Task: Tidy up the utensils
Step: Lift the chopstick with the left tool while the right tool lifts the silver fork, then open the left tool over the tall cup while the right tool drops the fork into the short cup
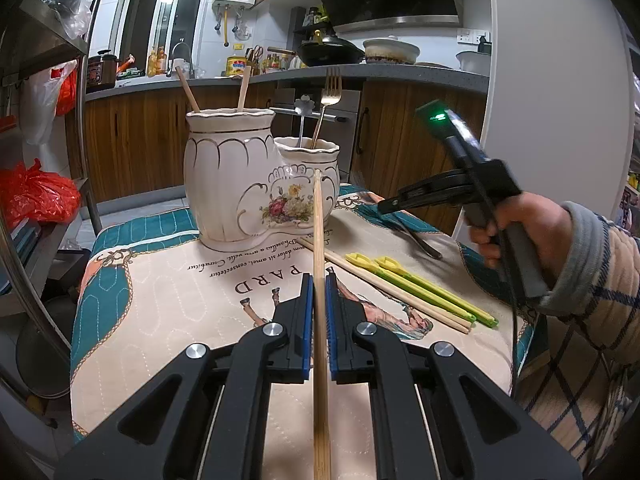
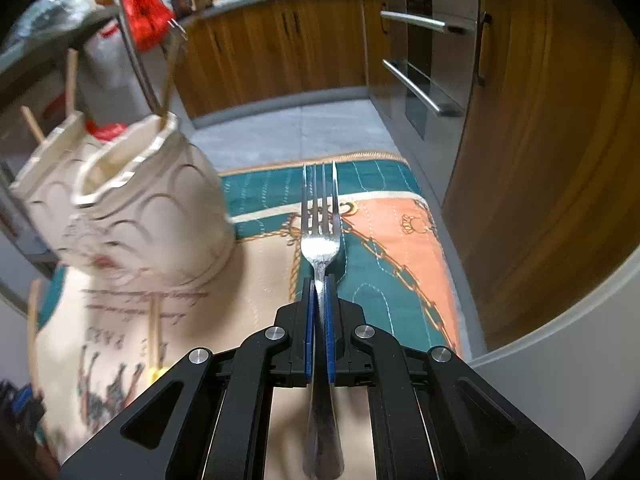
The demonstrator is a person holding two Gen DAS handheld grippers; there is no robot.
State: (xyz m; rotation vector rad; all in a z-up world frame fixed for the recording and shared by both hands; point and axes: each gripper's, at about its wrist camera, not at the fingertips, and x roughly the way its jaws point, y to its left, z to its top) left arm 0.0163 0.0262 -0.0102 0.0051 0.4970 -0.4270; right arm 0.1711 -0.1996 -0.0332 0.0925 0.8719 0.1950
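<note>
- Silver fork [image 2: 321,236] is pinched at its neck by the right gripper [image 2: 319,280], low over the cloth [image 2: 400,280]; it could twist or slip if bumped on the holder's rim.
- Bamboo chopstick [image 1: 319,240] is squeezed by the left gripper [image 1: 319,280], pointed at the white holder [image 1: 228,184]; the holder could be knocked.
- More chopsticks [image 1: 384,284] and yellow-green sticks [image 1: 424,284] are left on the cloth.
- Blur hides the holder's inside in the right view; the fork's handle end is cut off.

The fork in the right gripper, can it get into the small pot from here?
Probably yes. The right gripper grips the fork, and the small pot is close, its mouth mostly open.
</note>
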